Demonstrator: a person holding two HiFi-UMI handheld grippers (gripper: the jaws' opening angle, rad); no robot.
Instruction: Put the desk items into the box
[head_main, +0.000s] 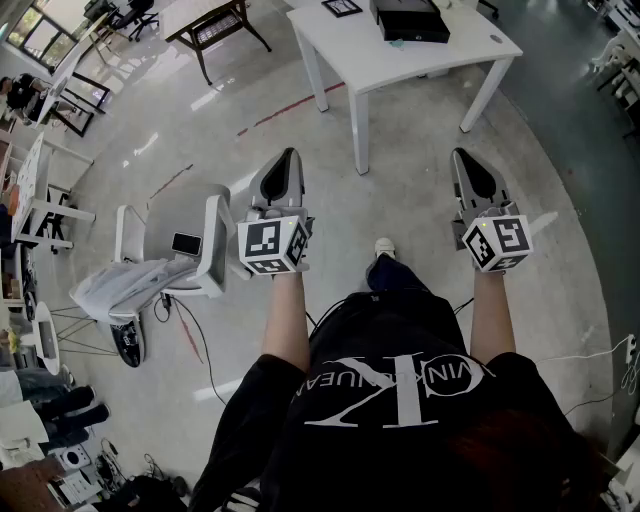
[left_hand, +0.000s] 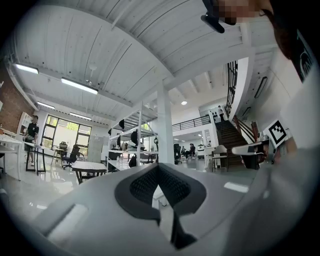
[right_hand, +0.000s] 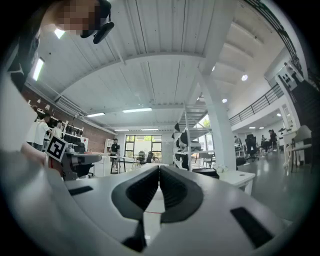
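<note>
A white table (head_main: 420, 58) stands ahead of me across the floor. On it lie a black box (head_main: 410, 20), a small dark framed item (head_main: 342, 7) and a tiny dark object (head_main: 497, 39). Both grippers are held out at waist height, well short of the table. My left gripper (head_main: 291, 156) is shut with nothing in it, its dark pads meeting in the left gripper view (left_hand: 159, 169). My right gripper (head_main: 462, 155) is likewise shut and empty, pads together in the right gripper view (right_hand: 159, 169). Both gripper views look level across the hall, above the table's items.
A grey chair (head_main: 195, 235) draped with white cloth (head_main: 125, 285) stands at my left, with cables (head_main: 195, 340) on the floor. More desks (head_main: 215, 20) stand at the back left. The person's shoe (head_main: 384, 247) shows between the grippers. Other people stand far off.
</note>
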